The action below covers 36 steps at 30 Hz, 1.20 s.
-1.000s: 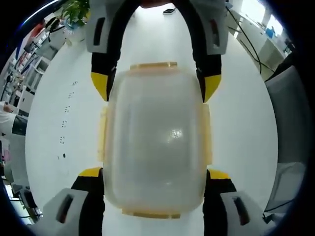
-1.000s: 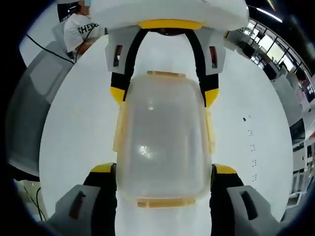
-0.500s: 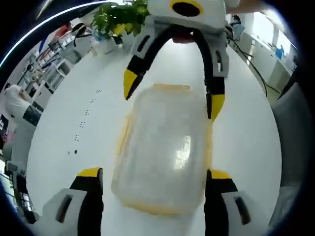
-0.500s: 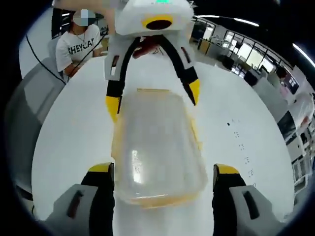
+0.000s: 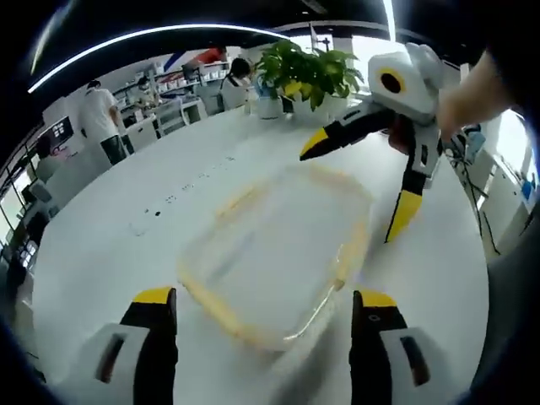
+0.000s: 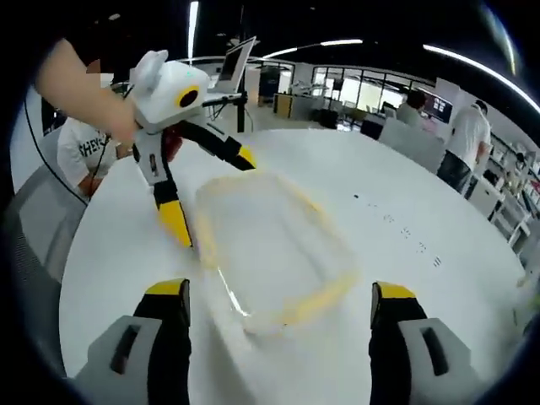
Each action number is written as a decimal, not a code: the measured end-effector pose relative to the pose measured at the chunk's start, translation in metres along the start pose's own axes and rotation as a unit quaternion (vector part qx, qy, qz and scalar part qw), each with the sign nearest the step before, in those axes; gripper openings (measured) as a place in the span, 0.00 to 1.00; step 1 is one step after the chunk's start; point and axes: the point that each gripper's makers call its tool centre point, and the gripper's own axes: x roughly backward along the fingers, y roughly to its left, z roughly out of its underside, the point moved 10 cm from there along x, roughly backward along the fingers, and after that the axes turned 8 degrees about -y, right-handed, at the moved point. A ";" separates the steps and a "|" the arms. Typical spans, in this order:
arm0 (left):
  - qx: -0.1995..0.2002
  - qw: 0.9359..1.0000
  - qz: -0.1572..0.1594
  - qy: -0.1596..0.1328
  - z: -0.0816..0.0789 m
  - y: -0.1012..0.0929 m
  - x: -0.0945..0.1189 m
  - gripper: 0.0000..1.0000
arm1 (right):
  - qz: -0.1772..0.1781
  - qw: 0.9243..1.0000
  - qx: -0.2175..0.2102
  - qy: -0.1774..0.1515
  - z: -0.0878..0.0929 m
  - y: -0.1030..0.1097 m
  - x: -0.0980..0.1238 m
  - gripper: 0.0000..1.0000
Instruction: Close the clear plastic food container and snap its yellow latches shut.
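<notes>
Both hand-held grippers, the left hand-held gripper and the right hand-held gripper, have lifted off the clear plastic food container, jaws spread wide and empty, with bare white desk around it.

Clear rectangular plastic food container with yellow rim and latches on the round white table; grey-and-black left tool and white-bodied right tool, both yellow-tipped; green leafy plant

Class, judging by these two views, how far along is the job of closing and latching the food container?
Done: the lid seems to sit on the container on the table. In hand: nothing; left gripper and right gripper are open, off it. Left: the blurred yellow latches can't be confirmed shut.
</notes>
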 end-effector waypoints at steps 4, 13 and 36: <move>0.019 1.000 -0.016 -0.009 0.004 -0.002 0.003 0.82 | 0.016 1.000 -0.015 -0.016 0.001 0.005 0.003 0.86; 0.063 0.996 -0.051 -0.022 0.009 -0.006 0.018 0.81 | 0.040 0.996 -0.068 -0.028 0.008 0.013 0.020 0.85; 0.157 0.978 -0.117 -0.068 0.042 -0.017 0.106 0.80 | 0.104 0.983 -0.134 -0.066 0.008 0.048 0.087 0.83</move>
